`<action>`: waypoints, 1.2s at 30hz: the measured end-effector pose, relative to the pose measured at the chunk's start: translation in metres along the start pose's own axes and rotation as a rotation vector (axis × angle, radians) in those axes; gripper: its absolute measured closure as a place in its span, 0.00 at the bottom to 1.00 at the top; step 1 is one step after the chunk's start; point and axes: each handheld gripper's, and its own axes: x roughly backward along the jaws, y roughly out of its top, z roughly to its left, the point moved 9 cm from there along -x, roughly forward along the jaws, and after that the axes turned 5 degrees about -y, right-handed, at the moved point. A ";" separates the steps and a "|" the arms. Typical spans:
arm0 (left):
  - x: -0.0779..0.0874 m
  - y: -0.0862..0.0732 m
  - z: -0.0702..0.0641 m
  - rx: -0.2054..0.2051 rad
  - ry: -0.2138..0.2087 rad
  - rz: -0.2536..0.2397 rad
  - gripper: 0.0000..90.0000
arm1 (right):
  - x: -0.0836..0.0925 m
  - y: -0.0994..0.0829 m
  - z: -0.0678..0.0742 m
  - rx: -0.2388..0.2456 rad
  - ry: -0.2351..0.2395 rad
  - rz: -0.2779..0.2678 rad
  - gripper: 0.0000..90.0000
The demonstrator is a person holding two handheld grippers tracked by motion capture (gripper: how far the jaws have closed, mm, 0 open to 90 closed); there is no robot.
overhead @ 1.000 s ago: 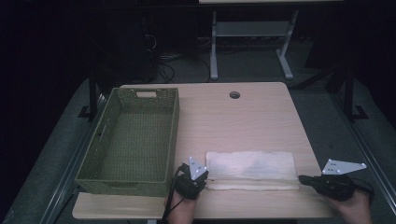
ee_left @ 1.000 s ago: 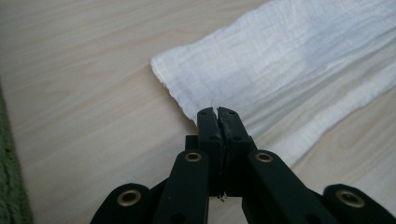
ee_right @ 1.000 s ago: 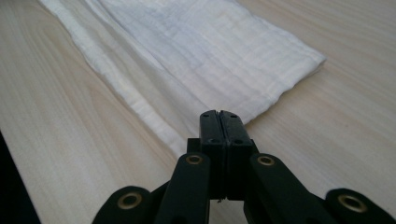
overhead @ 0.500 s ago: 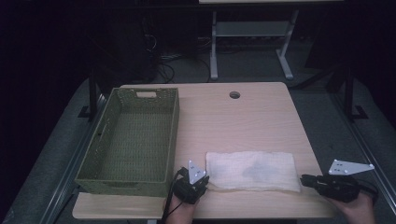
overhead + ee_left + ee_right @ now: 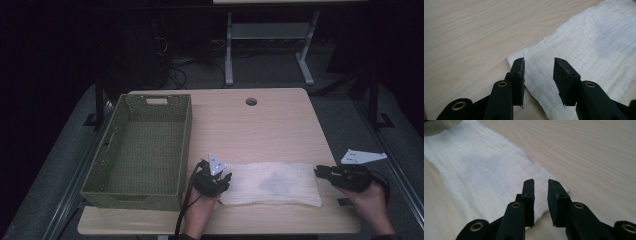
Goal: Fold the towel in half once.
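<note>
A white folded cloth point(image 5: 270, 183) lies flat along the front of the wooden table point(image 5: 250, 125). My left gripper point(image 5: 227, 176) sits at the cloth's left end. In the left gripper view the cloth's corner point(image 5: 586, 45) lies under the gap of that gripper point(image 5: 539, 62); its jaws have just been opening and nothing is pressed between them. My right gripper point(image 5: 320, 171) is at the cloth's right end. The right gripper view has that gripper point(image 5: 541, 182) standing narrowly apart above the cloth's edge point(image 5: 481, 167); its jaws have just been opening too, with no hold on the cloth.
A green woven basket point(image 5: 185, 145) stands empty on the table's left half, close to my left hand. A round cable hole point(image 5: 251, 101) is near the far edge. The table's front edge runs just below the cloth.
Both grippers were shut at the cloth's ends and have opened, letting go of it. Both hands have shifted a little, and the cloth now lies flatter.
</note>
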 end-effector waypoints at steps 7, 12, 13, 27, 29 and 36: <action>-0.018 0.012 0.008 -0.023 -0.020 0.024 0.65 | -0.032 0.008 -0.021 -0.019 -0.010 0.041 0.83; -0.026 0.016 0.017 -0.025 -0.016 0.042 0.65 | -0.046 0.004 -0.028 -0.046 0.004 0.077 0.80; -0.027 0.016 0.020 -0.019 -0.013 0.042 0.65 | -0.049 0.001 -0.028 -0.046 0.006 0.087 0.80; -0.045 0.006 0.041 0.004 -0.005 0.102 0.62 | -0.053 -0.006 -0.025 -0.007 0.002 0.109 0.93; -0.048 0.006 0.042 0.010 -0.012 0.099 0.63 | -0.053 -0.006 -0.025 -0.005 0.001 0.108 0.94; -0.054 0.000 0.038 0.014 -0.051 0.123 0.83 | -0.053 -0.006 -0.023 0.033 -0.017 0.116 0.95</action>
